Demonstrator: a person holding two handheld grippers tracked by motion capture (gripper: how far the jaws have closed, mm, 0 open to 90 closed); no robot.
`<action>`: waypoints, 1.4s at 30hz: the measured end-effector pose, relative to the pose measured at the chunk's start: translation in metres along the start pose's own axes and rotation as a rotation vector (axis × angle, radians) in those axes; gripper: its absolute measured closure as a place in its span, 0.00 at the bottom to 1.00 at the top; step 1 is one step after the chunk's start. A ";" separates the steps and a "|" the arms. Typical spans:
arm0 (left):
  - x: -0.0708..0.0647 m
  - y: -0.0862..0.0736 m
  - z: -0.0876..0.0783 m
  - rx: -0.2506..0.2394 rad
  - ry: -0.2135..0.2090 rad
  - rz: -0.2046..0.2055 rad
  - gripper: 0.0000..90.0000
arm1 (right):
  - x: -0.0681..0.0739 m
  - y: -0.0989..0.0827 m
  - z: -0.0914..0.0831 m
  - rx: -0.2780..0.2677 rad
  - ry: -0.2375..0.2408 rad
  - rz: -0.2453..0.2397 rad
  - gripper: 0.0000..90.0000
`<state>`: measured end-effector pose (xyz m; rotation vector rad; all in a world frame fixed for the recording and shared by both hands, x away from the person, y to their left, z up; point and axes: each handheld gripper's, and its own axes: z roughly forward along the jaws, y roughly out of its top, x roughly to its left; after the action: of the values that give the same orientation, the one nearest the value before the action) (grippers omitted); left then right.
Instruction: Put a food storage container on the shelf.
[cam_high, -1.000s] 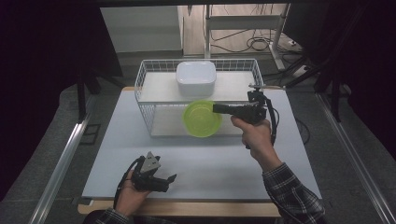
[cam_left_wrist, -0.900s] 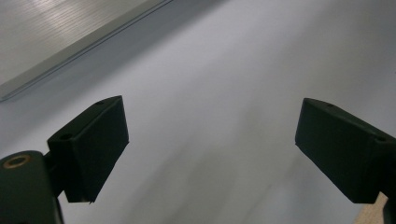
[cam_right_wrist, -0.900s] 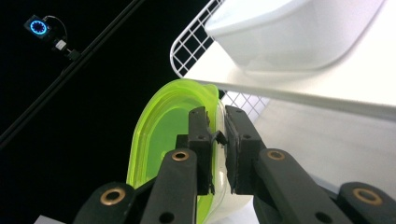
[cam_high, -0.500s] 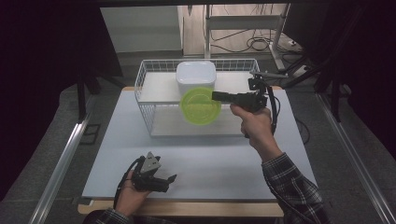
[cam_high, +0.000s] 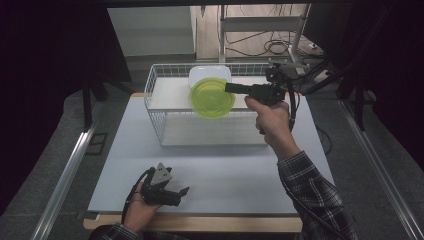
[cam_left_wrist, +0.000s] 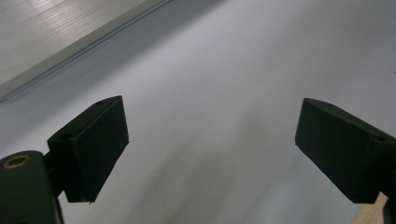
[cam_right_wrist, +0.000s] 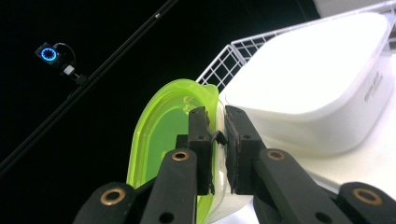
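Lime-green translucent bowl (cam_high: 212, 97), white lidded container (cam_right_wrist: 317, 88) at the far side, white wire basket (cam_high: 160, 125), pale grey desk (cam_high: 225, 170), black fingers (cam_right_wrist: 201, 140), plaid grey-and-white sleeve (cam_high: 312, 200) at the near right.

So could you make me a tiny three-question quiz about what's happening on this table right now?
1. True or false: the left gripper is clamped on something.
2. What does the right gripper hold? A) white container B) green lid C) cable
3. Fill in: the white container sits inside the wire ____.

Key:
1. False. Its jaws stand wide apart over the bare table.
2. B. It pinches the green lid by its rim, tilted up on edge above the basket.
3. basket
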<state>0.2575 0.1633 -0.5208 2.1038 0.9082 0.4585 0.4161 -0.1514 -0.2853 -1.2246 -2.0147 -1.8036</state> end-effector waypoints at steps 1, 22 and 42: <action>0.000 0.000 0.000 -0.001 0.000 -0.001 0.10 | 0.001 0.002 0.001 -0.004 -0.003 -0.001 0.91; 0.000 0.000 -0.001 -0.014 -0.011 -0.013 0.10 | 0.004 0.043 0.022 -0.088 -0.097 0.025 0.91; 0.000 0.000 0.000 -0.007 -0.016 -0.004 0.10 | -0.007 0.061 0.037 -0.165 -0.208 0.079 0.91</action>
<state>0.2570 0.1636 -0.5208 2.0960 0.9009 0.4414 0.4747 -0.1261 -0.2527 -1.5774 -1.9174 -1.9070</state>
